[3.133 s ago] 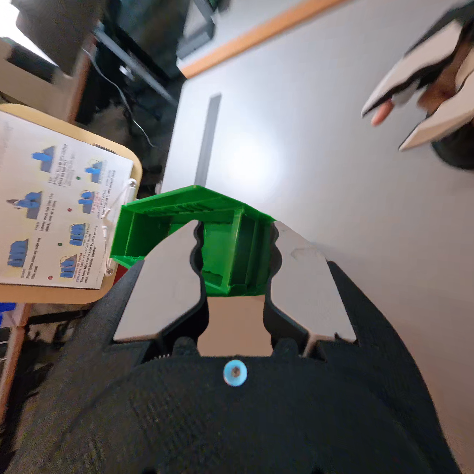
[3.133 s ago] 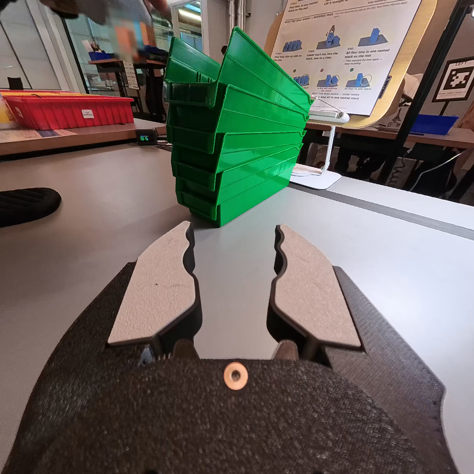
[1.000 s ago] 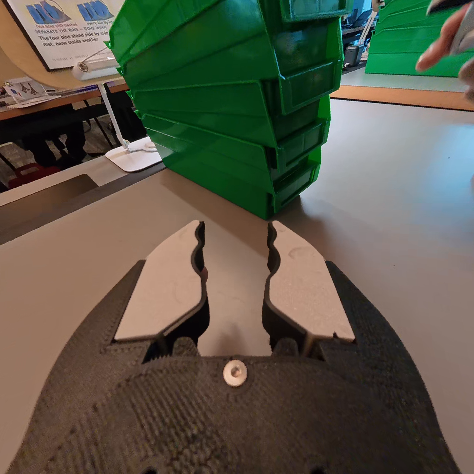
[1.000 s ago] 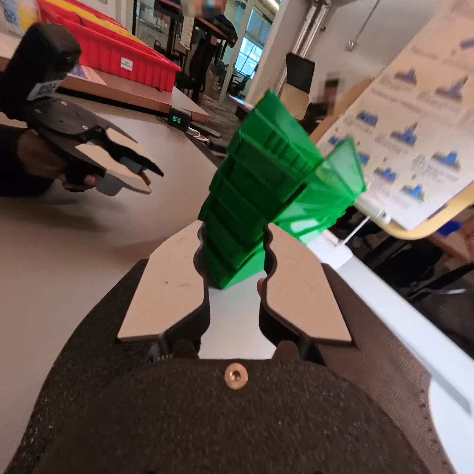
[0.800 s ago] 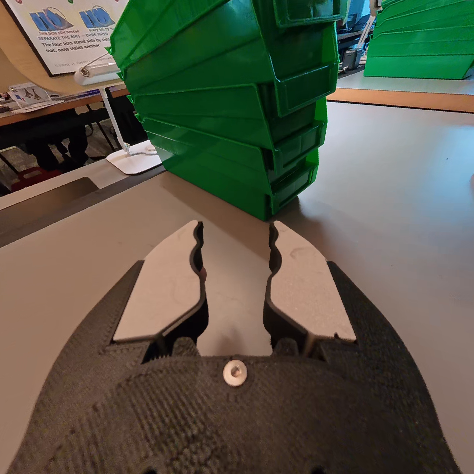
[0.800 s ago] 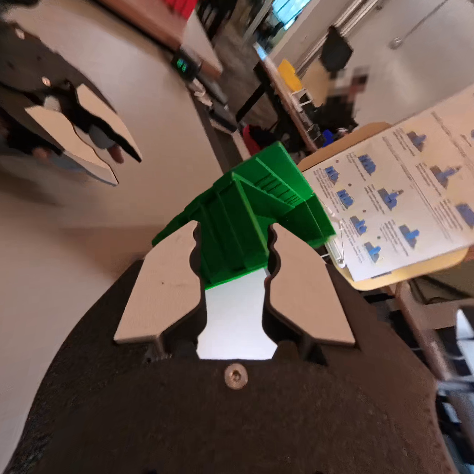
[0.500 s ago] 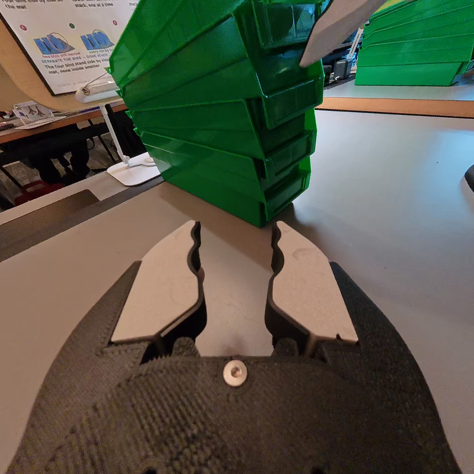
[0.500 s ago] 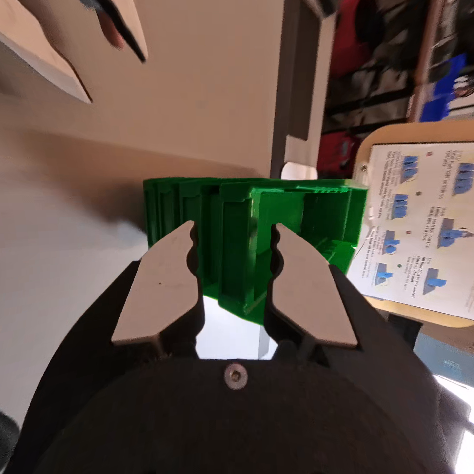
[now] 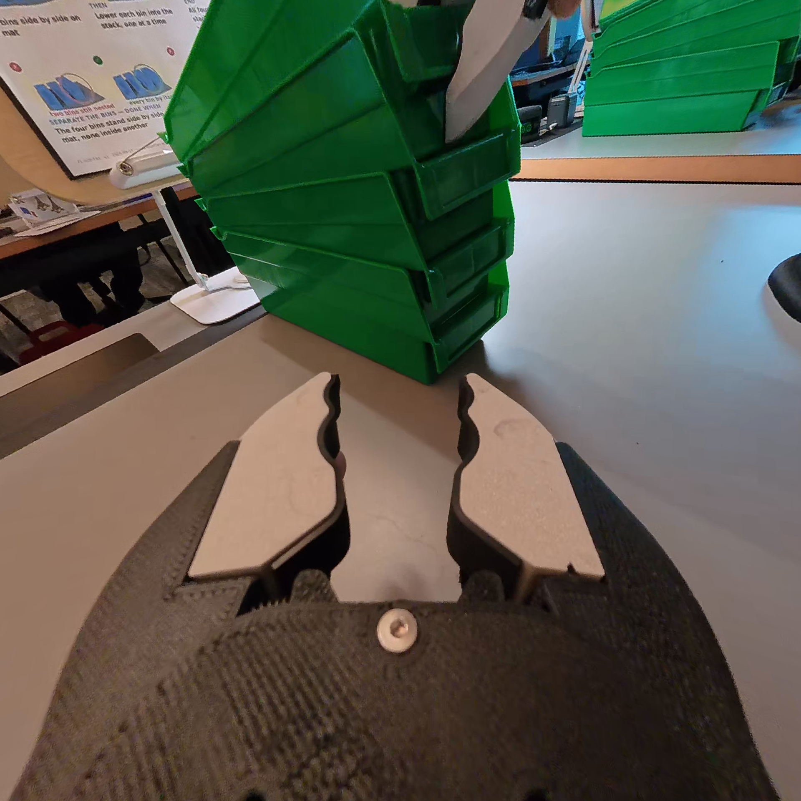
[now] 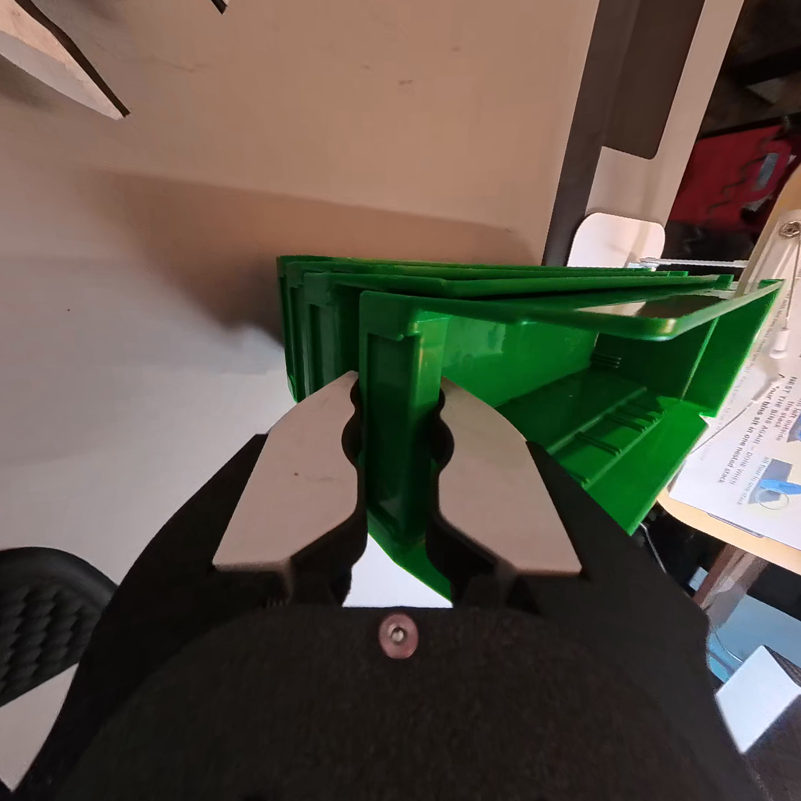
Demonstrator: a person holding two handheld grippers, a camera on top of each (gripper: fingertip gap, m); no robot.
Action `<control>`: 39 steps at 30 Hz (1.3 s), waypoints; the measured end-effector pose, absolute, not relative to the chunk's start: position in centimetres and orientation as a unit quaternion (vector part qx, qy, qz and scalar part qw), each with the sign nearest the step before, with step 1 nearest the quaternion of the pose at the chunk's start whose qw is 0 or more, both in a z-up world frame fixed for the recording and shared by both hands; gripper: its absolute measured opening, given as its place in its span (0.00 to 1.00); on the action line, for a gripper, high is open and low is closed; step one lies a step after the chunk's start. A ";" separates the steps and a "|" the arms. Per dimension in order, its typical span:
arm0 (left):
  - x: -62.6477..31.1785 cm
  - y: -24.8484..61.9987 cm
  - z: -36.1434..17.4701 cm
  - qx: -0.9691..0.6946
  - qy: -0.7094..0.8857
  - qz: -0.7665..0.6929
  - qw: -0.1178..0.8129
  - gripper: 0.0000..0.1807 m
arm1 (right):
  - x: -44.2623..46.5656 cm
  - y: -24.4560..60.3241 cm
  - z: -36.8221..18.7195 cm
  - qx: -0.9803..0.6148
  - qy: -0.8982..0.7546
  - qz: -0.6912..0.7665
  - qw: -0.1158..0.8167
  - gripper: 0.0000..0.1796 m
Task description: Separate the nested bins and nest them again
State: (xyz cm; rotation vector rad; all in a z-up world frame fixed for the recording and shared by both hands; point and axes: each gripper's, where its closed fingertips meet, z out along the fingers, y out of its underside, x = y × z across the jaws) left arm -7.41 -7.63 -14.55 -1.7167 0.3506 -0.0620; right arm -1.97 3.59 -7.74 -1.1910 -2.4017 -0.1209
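Stack: green nested bins (image 9: 346, 225) stand on the grey surface (image 9: 650, 346), four deep, each bin tilted a little against the one below.
Top bin: top bin (image 10: 542, 390) sits in the stack with its front lip towards the right tool; the right wrist view looks down into its ribbed interior.
Right tool: right tool (image 10: 396, 383) comes down from above, its two fingers closed on the front lip of the top bin, one finger outside the lip and one inside the bin.
Right tool, far view: the left wrist view shows one pale finger (image 9: 477, 78) of that tool reaching into the top bin at the upper edge of the picture.
Left tool: left tool (image 9: 398, 381) hangs low over the surface just in front of the stack's bottom corner, fingers apart and holding nothing; it does not touch the bins.
Left tool, far view: its pale finger (image 10: 52, 65) shows at the upper left corner of the right wrist view, well apart from the stack.
Instruction board: printed sheet with blue diagrams (image 9: 86, 78) on a wooden board stands behind the stack on a white stand (image 9: 212, 299).
Second stack: more green bins (image 9: 693, 82) rest on another surface in the background, at right.
Black pad: dark rounded object (image 9: 786, 286) lies on the surface at the right edge.
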 end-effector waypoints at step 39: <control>-7.5 -7.5 -15.2 -0.761 0.149 -0.031 0.631 0.27 | 9.7 7.7 0.8 -0.459 -0.810 -0.072 0.357 0.16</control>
